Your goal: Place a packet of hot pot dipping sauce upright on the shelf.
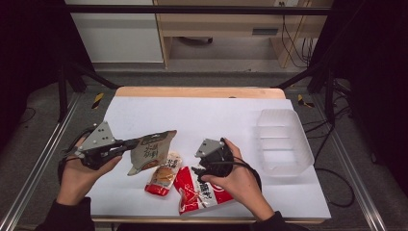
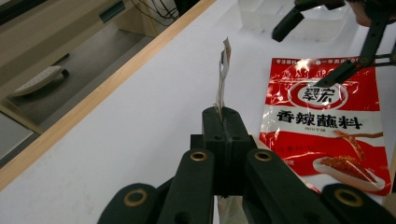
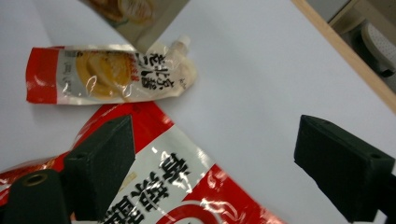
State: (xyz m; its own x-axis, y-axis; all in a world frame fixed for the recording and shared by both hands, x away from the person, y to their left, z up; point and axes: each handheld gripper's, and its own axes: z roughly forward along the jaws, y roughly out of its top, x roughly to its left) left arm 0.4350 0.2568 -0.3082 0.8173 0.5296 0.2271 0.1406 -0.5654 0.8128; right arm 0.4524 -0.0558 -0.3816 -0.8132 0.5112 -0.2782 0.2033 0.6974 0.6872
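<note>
**Carry the brown pouch clear while the right gripper lines up on the red one**

Left of centre in the high view, the left gripper is clamped on the edge of the brown pouch, which hangs lifted off the table. In the left gripper view the jaws meet on the pouch's thin edge at mid-frame. That hold looks narrow, so a slow, level carry towards the tub at the right of the frame seems wise, passing above the spout pouch.

The right gripper stands spread wide over the top of the red pouch, lower centre. In the right gripper view one jaw sits over the foil and the other over bare table. It should come down astride the pouch's edge before closing, so that the slick foil does not slide away.
</note>
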